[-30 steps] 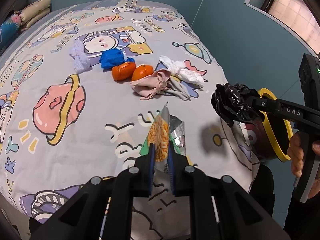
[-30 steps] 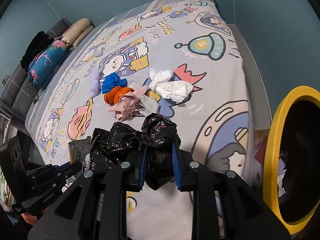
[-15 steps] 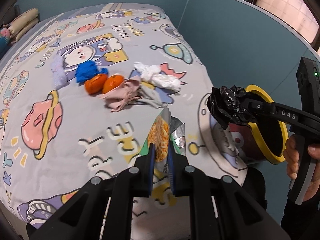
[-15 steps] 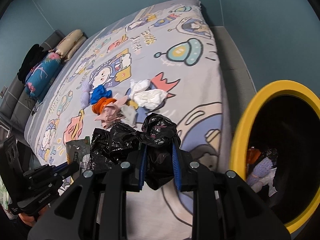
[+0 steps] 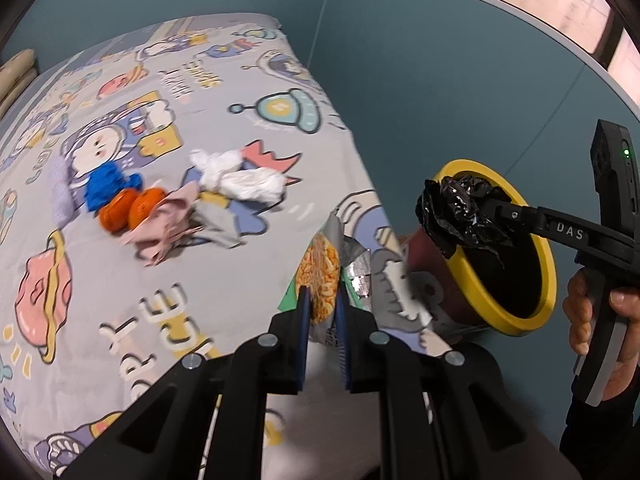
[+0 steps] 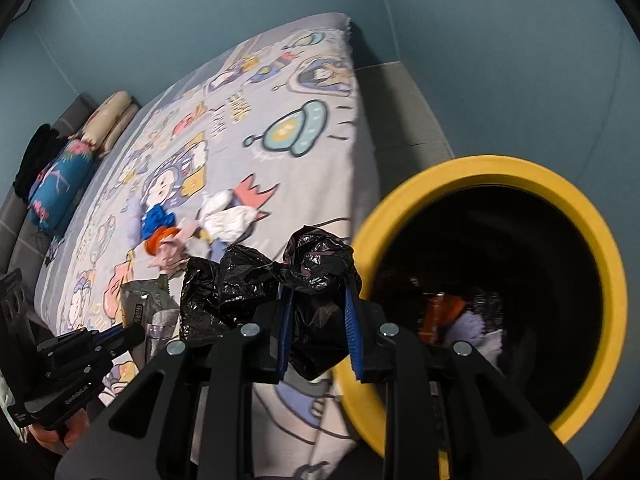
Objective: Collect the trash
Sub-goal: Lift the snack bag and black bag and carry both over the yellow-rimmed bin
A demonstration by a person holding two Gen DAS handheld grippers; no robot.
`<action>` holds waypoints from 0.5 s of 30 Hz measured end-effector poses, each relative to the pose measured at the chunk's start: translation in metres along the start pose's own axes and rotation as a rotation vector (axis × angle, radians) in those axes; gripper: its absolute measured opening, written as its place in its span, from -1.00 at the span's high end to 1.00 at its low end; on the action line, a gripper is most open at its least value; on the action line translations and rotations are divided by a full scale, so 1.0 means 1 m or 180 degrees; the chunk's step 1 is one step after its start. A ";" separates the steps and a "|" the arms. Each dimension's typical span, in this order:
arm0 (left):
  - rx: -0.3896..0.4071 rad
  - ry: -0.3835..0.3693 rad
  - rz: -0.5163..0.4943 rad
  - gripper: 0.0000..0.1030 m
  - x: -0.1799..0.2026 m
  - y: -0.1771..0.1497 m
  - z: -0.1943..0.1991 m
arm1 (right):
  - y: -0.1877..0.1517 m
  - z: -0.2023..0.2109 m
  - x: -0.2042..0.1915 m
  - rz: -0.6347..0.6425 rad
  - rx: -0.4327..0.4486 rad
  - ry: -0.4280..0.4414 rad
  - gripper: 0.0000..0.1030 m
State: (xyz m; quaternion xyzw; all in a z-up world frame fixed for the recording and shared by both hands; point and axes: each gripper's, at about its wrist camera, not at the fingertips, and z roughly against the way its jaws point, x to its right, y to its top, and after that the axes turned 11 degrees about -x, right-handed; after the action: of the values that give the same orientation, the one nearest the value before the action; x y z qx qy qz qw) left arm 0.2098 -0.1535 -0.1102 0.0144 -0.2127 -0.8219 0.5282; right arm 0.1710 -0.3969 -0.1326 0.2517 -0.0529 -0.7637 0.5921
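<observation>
A bed point(image 5: 224, 288) with a cartoon space-print sheet fills most of both views. Beside its near corner stands a black trash bin with a yellow rim point(image 6: 600, 240), its mouth open toward the cameras.

Loose items lie mid-bed: a white crumpled wad point(image 5: 240, 180), pink cloth point(image 5: 168, 224), two oranges point(image 5: 132, 212) and a blue crumpled piece point(image 5: 106, 186).

The right gripper point(image 6: 318, 312) has its fingers closed on a crumpled black plastic bag point(image 6: 280, 280). In the right wrist view the bin mouth lies at about three o'clock from the bag, just beside it, so the right hand is judged the nearer one to drop first.

The left gripper point(image 5: 322, 304) has its fingers pinched fully shut on a snack wrapper point(image 5: 320, 276), orange-printed with a silver lining, held upright with its long axis pointing away from the camera. From it the bin sits at about two o'clock, farther off, beyond the bed's corner.

Only the right wrist view looks into the bin, where earlier trash, something orange and something pale, lies at the bottom. Only the left wrist view shows the person's hand point(image 5: 592, 320) gripping the right handle, and the bag hanging in front of the rim.
</observation>
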 end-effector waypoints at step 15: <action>-0.0073 -0.0109 -0.0338 0.77 0.063 0.024 -0.018 | -0.004 0.031 0.071 -0.0408 0.0207 -0.0230 0.58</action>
State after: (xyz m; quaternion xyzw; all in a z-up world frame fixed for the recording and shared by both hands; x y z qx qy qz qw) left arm 0.2073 -0.2235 -0.1045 0.0056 -0.2112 -0.8513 0.4803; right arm 0.1413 -0.4685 -0.1296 0.2460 -0.0828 -0.8065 0.5312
